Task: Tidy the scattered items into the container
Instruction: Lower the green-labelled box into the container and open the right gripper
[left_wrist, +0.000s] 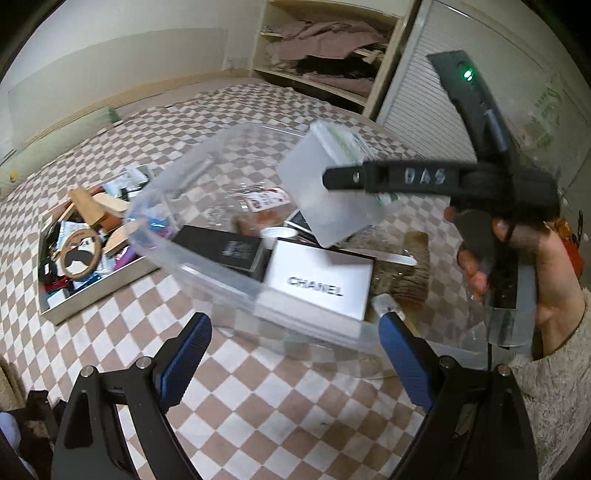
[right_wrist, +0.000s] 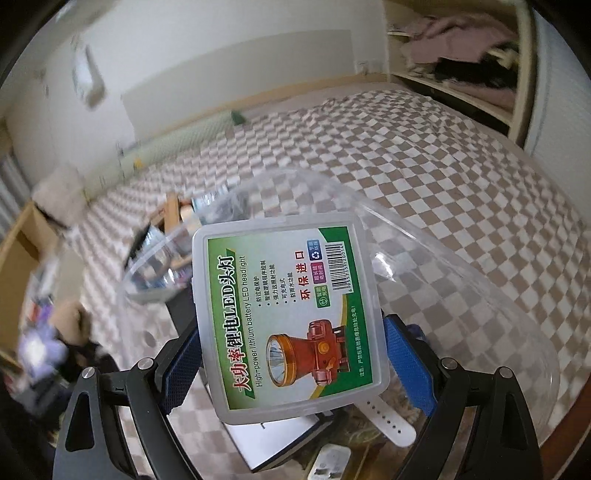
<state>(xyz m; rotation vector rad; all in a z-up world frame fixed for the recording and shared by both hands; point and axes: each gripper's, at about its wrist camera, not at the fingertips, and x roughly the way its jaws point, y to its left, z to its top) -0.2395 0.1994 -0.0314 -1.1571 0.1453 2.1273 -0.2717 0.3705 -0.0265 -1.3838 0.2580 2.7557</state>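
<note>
Two grippers are seen: the right gripper is clamped on a headlight case above the clear container; the left gripper is held wide, empty; a cluttered tray is set beside.

Open checkered bed cover lies bare in front of the clear plastic container, giving the wide-open left claw free passage up to its near wall. Inside the container, a white Chanel box and a black box crowd the floor, while the far half looks less packed, though blur hides detail. Above the container, the right claw and its headlight case occupy the airspace. Left of the container, a tray of clutter blocks that side.
</note>
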